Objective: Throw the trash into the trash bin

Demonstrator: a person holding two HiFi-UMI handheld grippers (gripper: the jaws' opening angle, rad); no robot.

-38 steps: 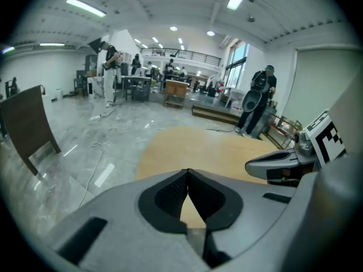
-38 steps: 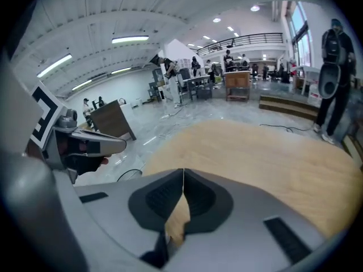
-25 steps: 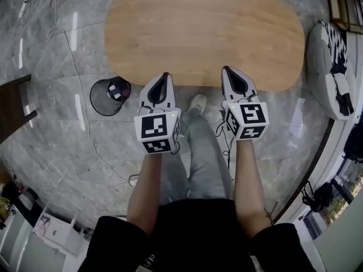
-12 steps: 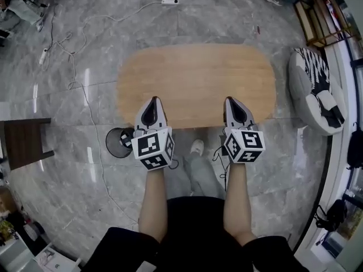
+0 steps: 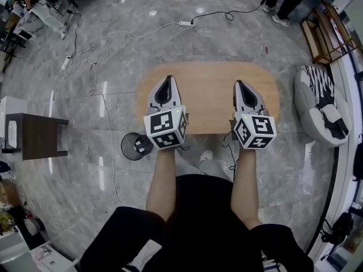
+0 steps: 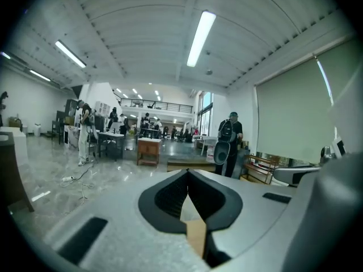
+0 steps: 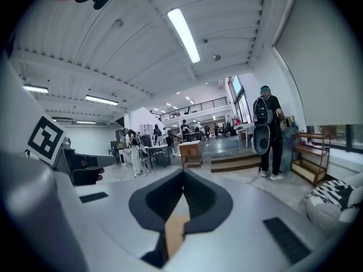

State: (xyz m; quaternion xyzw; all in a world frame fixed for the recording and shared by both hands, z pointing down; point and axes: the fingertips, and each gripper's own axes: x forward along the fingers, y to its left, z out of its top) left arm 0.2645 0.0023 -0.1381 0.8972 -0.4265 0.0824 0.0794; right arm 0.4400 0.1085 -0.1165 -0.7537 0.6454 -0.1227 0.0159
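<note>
A black mesh trash bin (image 5: pixel 136 146) stands on the floor by the near left corner of the oval wooden table (image 5: pixel 207 75); something black and white lies inside it. My left gripper (image 5: pixel 168 79) is held over the table's near left part, up and to the right of the bin, shut with nothing in it. My right gripper (image 5: pixel 240 84) hovers over the near right part, likewise shut and empty. In the left gripper view the left gripper (image 6: pixel 188 173) has its jaws meeting at the tip. In the right gripper view the right gripper (image 7: pixel 182 171) looks the same.
A dark side table (image 5: pixel 37 135) stands at the left. Cables (image 5: pixel 108 50) and a power strip (image 5: pixel 186 22) lie on the grey floor beyond the table. A patterned pouffe (image 5: pixel 323 103) and a wooden shelf (image 5: pixel 320 30) are on the right. A person with a backpack (image 7: pixel 266 118) stands ahead.
The head view has pulled up and away, so the table and the bin look smaller. Both grippers rose together, staying shut. The bin now lies lower left of the left gripper.
</note>
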